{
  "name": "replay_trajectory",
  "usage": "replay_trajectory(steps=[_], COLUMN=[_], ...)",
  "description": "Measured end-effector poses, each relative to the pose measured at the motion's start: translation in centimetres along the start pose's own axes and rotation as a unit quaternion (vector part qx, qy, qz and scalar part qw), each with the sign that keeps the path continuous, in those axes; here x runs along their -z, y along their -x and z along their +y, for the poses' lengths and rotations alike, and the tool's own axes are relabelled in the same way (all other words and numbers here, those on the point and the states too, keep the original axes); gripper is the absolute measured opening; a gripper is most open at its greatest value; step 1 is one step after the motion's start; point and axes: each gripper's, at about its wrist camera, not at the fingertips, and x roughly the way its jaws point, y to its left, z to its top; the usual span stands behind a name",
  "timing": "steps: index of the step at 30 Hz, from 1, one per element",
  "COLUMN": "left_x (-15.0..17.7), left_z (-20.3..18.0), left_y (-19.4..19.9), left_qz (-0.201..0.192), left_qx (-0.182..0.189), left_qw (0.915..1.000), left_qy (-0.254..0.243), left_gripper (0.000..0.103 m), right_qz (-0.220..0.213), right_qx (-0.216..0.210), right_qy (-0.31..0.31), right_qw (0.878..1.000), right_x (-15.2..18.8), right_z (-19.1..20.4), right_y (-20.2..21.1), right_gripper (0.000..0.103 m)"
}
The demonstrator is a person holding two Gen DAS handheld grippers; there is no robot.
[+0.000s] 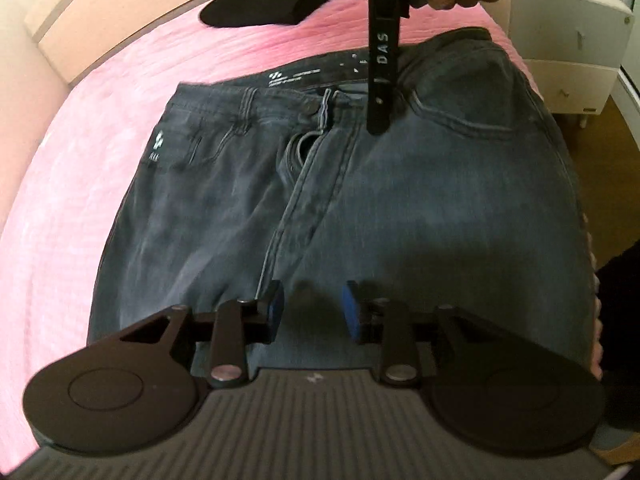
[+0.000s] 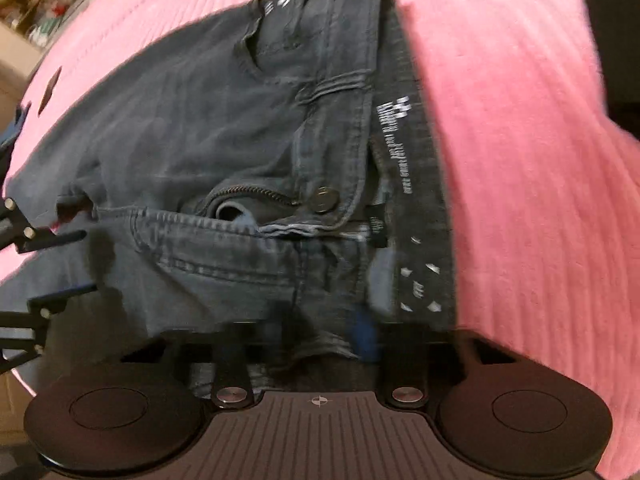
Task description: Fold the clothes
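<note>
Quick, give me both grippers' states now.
Left gripper: open, holding nothing, hovering over the jeans.
Right gripper: cannot tell, fingers hidden behind the denim.

Jeans faded dark grey-blue denim, white logo print near left pocket and inside waistband, dull metal button. Bedspread bright pink, fine ribbed texture. Left gripper black, 2 blue pads. Right gripper black, blue pad partly visible. Cabinet white. Floor brown.
</note>
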Motion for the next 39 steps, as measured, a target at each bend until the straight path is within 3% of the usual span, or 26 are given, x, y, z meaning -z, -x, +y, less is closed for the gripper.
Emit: replay_trajectory(steps=[6,9,12,14,16,18,27,28,29,30,32,36,37,38,39], left_x=[-0.3,-0.1,0.1,0.0,-0.3,-0.5,-1.5,-1.5,-1.6,-1.7,-1.9,-3.1,-3.5,-3.8,-4.2], left_z=[1.3,1.9,2.4,2.6,2.6,2.4,1.8,1.8,1.8,1.8,1.8,1.8,1.8,1.8,1.8], left_y=[1.0,1.2,0.8,0.2,0.1,0.1,-1.7,-1.9,-2.0,-2.0,-2.0,-2.1,-2.3,-2.5,-2.7], left_qz=[0.007,0.014,0.028,0.034,0.034,0.029,0.02,0.021,0.022,0.024,0.026,0.013,0.009,0.005,0.0], left_qx=[-0.01,-0.019,-0.025,-0.024,-0.016,-0.012,0.002,0.002,0.003,0.004,0.005,0.009,0.01,0.011,0.012], left_qw=[0.9997,0.9991,0.9982,0.9979,0.998,0.9984,0.9989,0.999,0.9989,0.9989,0.9988,0.9991,0.9991,0.9991,0.9991], left_qy=[0.022,0.035,0.047,0.051,0.05,0.046,0.041,0.04,0.04,0.04,0.04,0.04,0.04,0.04,0.041], left_gripper=[0.028,0.028,0.028,0.028,0.028,0.028,0.029,0.029,0.029,0.03,0.03,0.031,0.032,0.032,0.033], right_qz=[-0.104,-0.139,-0.108,-0.062,-0.057,-0.062,-0.064,-0.065,-0.064,-0.064,-0.067,-0.1,-0.1,-0.097,-0.087], right_qx=[-0.015,-0.007,0.012,0.029,0.022,0.011,-0.044,-0.048,-0.05,-0.053,-0.056,-0.05,-0.037,-0.018,-0.01], right_qy=[0.069,0.115,0.083,0.041,0.026,0.025,0.09,0.084,0.072,0.059,0.046,0.083,0.091,0.102,0.101], right_qw=[0.992,0.984,0.991,0.997,0.998,0.998,0.993,0.993,0.994,0.995,0.995,0.99,0.99,0.99,0.991], right_x=[2.7,2.4,0.2,-0.8,-1.1,-1.4,-3.6,-3.7,-3.8,-3.9,-4.1,-4.7,-4.8,-4.8,-5.0], right_z=[3.9,5.9,4.5,2.6,1.2,0.4,-0.1,-0.3,-0.5,-0.8,-1.0,-0.2,-0.3,-0.5,-1.2], right_y=[7.3,8.0,4.5,1.7,1.0,0.8,-3.4,-3.5,-3.3,-3.2,-2.2,2.0,1.8,1.3,0.3], right_gripper=[0.016,0.016,0.016,0.018,0.048,0.058,0.059,0.058,0.05,0.023,0.015,0.014,0.013,0.002,0.003])
